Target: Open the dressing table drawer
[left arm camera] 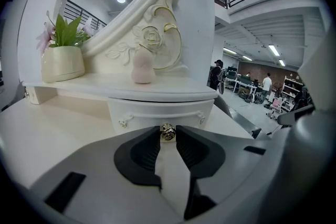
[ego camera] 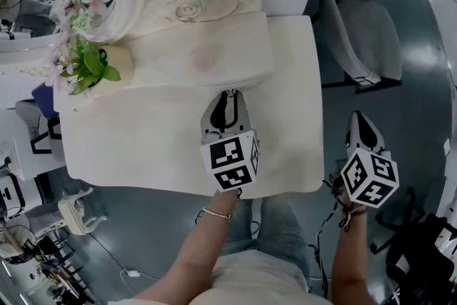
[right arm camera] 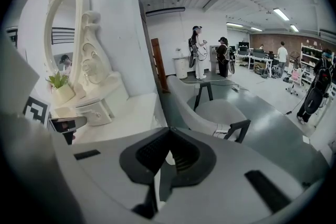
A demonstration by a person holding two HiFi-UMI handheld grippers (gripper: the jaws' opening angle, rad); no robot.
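The white dressing table [ego camera: 143, 146] carries a raised shelf with a small curved drawer [left arm camera: 157, 112] under it. The drawer's gold knob [left arm camera: 167, 132] sits between the tips of my left gripper [left arm camera: 167, 131], whose jaws are shut on it. In the head view the left gripper [ego camera: 230, 95] reaches over the tabletop to the drawer front below the shelf [ego camera: 214, 46]. The drawer front looks close in under the shelf edge. My right gripper [ego camera: 359, 118] hangs beside the table's right edge, over the floor. In its own view the right gripper [right arm camera: 170, 129] is shut with nothing in it.
A flower pot [ego camera: 107, 68] stands at the shelf's left, and a pink egg-shaped sponge [left arm camera: 142, 68] in its middle. The ornate mirror frame [left arm camera: 157, 18] rises behind. A grey chair [ego camera: 364, 32] stands right of the table. People [right arm camera: 198, 50] stand far off in the room.
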